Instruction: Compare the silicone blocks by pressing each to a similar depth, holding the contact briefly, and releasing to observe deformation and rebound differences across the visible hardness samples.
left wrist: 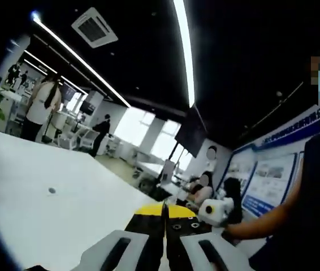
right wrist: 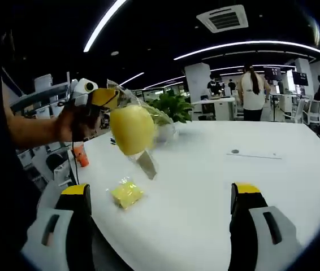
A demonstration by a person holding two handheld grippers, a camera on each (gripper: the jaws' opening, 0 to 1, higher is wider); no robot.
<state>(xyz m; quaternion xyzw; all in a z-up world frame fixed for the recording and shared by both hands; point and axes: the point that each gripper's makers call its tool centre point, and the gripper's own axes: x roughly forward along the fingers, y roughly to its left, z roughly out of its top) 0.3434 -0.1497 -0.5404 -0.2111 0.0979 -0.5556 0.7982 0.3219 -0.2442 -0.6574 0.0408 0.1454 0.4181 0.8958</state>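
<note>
A large pale yellow silicone block [right wrist: 132, 129] hangs above the white table [right wrist: 216, 186] inside a clear plastic bag [right wrist: 146, 162]. My left gripper [right wrist: 102, 98], held in a hand at the left, is shut on the top of that bag. In the left gripper view its yellow-tipped jaws [left wrist: 164, 210] are pressed together. A small yellow block [right wrist: 126, 193] in clear wrap lies on the table below the bag. My right gripper [right wrist: 160, 195] is open, with its jaws far apart on either side of the small block and nothing between them.
A potted green plant [right wrist: 171, 107] stands on the table behind the bag, and an orange item [right wrist: 81, 155] sits near the left edge. A small round insert [right wrist: 235, 151] marks the tabletop. People [right wrist: 253, 90] stand at desks beyond. The person's forearm [left wrist: 262, 223] crosses the right.
</note>
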